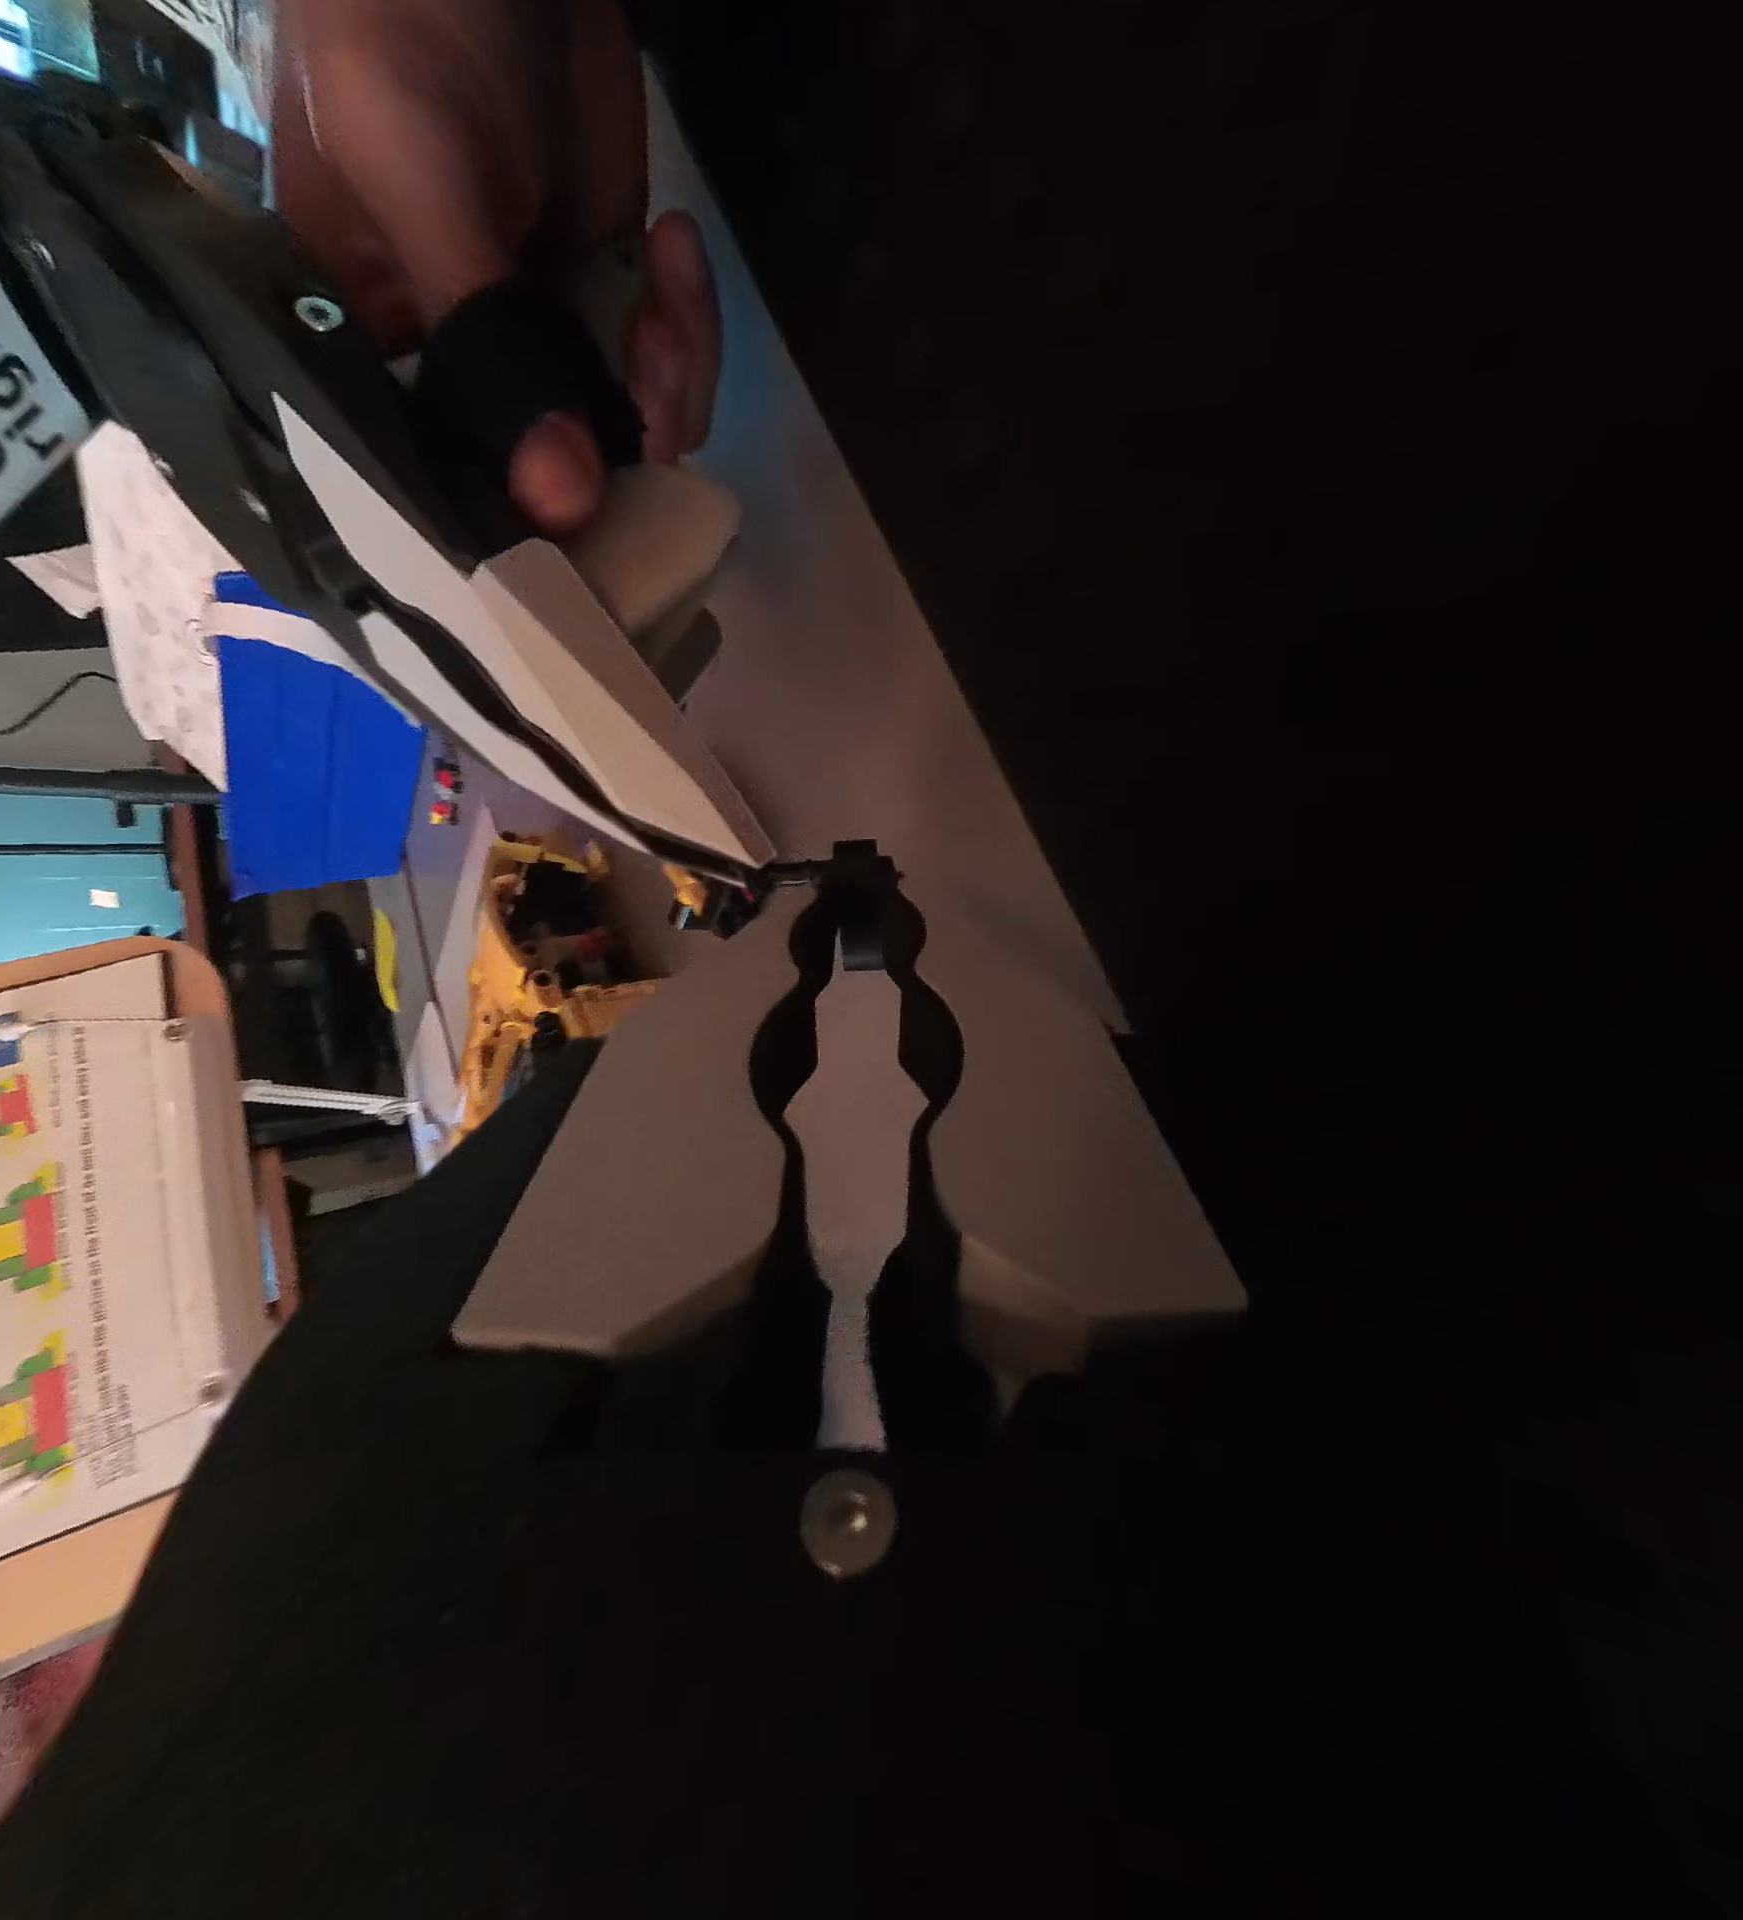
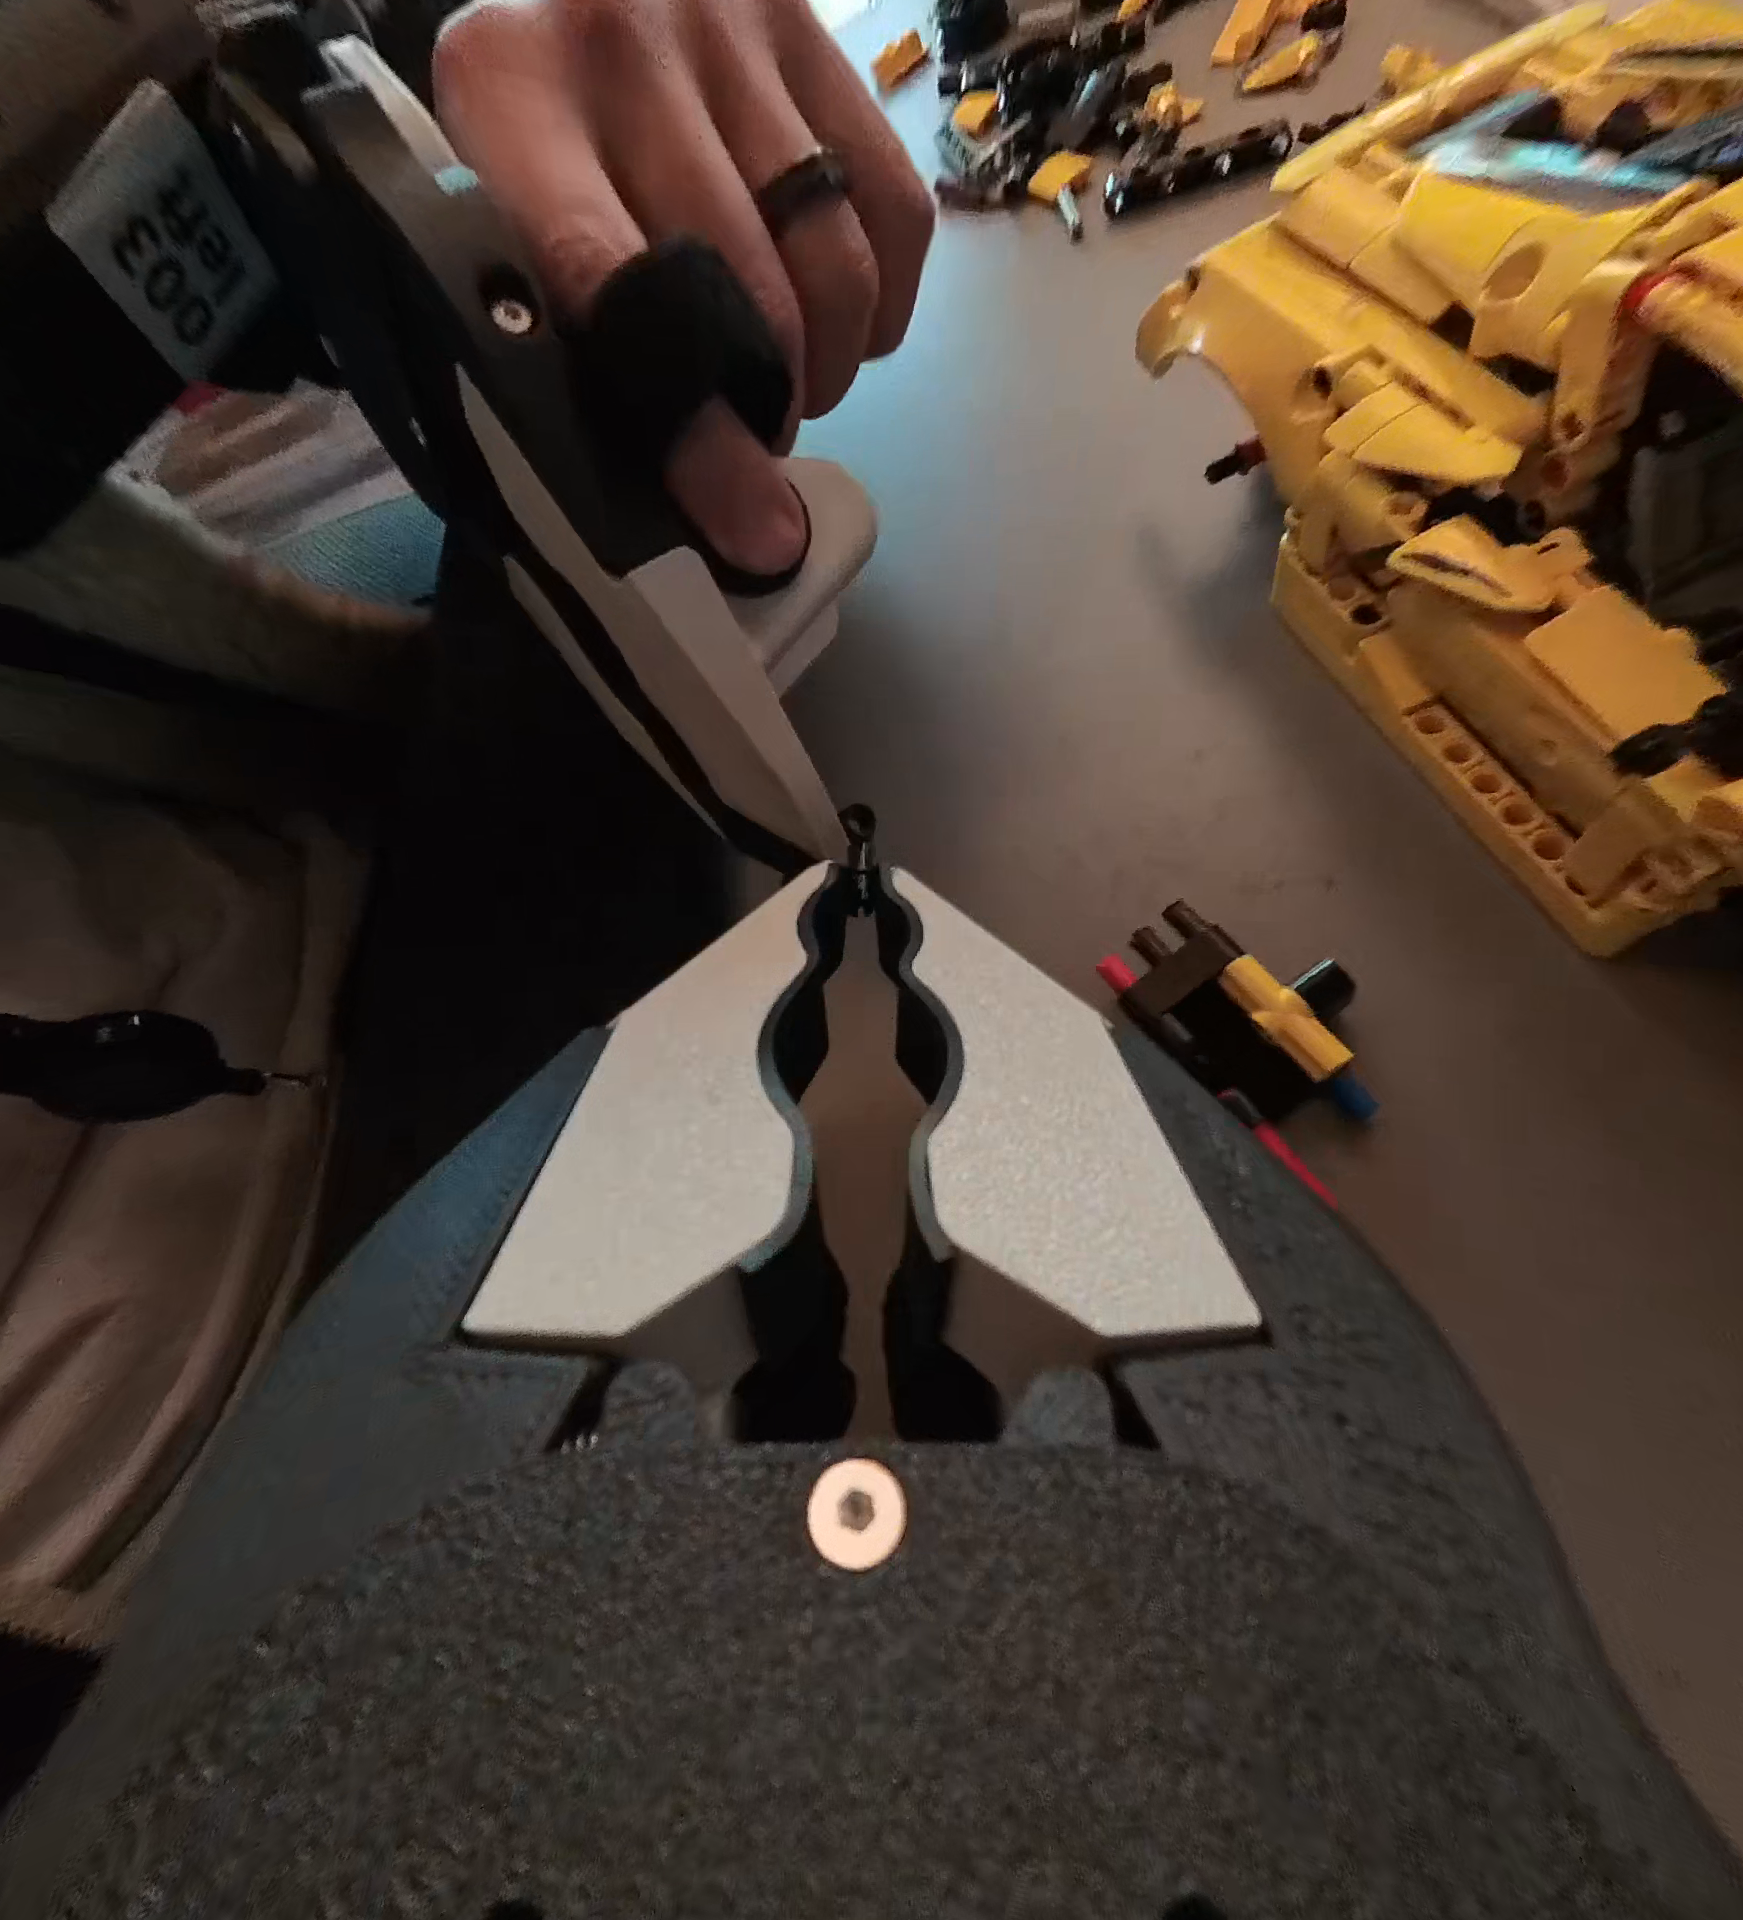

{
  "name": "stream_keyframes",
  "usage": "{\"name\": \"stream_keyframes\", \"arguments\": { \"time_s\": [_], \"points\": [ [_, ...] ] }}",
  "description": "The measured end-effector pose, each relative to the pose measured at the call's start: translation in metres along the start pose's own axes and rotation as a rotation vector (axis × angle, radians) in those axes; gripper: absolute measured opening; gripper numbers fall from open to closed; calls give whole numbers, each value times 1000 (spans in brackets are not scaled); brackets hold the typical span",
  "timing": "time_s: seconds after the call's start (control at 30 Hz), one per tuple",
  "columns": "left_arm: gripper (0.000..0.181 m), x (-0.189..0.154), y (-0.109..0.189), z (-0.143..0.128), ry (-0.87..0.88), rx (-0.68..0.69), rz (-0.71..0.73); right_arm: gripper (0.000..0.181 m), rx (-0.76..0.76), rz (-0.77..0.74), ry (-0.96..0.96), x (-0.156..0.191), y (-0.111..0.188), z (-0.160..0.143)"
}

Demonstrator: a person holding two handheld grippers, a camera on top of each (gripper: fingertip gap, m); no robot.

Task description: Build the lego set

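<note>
My left gripper point(image 1: 851, 904) is shut on a small black connector point(image 1: 862, 914). My right gripper point(image 2: 856, 883) is shut on a thin black pin point(image 2: 859, 878). The two grippers meet tip to tip above the table, and the pin touches the connector's ring point(image 2: 859, 826). In the left wrist view the right gripper point(image 1: 758, 878) comes in from the upper left. In the right wrist view the left gripper point(image 2: 831, 847) does the same. The partly built yellow lego car point(image 2: 1521, 520) stands at the right; it also shows in the left wrist view point(image 1: 534, 987).
A small black and yellow subassembly with red and blue pins point(image 2: 1251, 1013) lies on the grey table point(image 2: 1054, 623) just right of my right gripper. Loose black and yellow pieces point(image 2: 1085, 104) lie at the far side. An instruction card point(image 1: 67, 1247) stands at the left. Less than 4 cm separates the two grippers' tips.
</note>
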State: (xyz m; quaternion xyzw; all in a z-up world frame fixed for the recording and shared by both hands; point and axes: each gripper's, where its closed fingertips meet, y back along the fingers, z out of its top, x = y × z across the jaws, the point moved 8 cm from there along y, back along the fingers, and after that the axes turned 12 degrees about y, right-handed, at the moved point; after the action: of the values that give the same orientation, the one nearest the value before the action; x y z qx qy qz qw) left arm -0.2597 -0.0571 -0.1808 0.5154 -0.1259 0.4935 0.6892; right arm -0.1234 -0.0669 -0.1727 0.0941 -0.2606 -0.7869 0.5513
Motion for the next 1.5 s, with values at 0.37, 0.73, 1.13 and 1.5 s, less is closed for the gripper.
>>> {"name": "stream_keyframes", "arguments": {
  "time_s": [0.37, 0.73, 1.13, 1.5],
  "points": [
    [21, 6, 13, -19, 342, -61, -19, 4, 140, 23, -12, 1, -13, -13],
    [50, 8, 19, -10, 1161, 75, -177, 4, 184, -86, 128, -3, -18, -11],
    [50, 13, 7, -7, 954, 93, -179, 4, 141, -34, 113, 5, -14, -10],
    [24, 12, -9, -20, 916, 6, -351, 4, 118, -57, 92, 1, -9, -11]
  ]
}}
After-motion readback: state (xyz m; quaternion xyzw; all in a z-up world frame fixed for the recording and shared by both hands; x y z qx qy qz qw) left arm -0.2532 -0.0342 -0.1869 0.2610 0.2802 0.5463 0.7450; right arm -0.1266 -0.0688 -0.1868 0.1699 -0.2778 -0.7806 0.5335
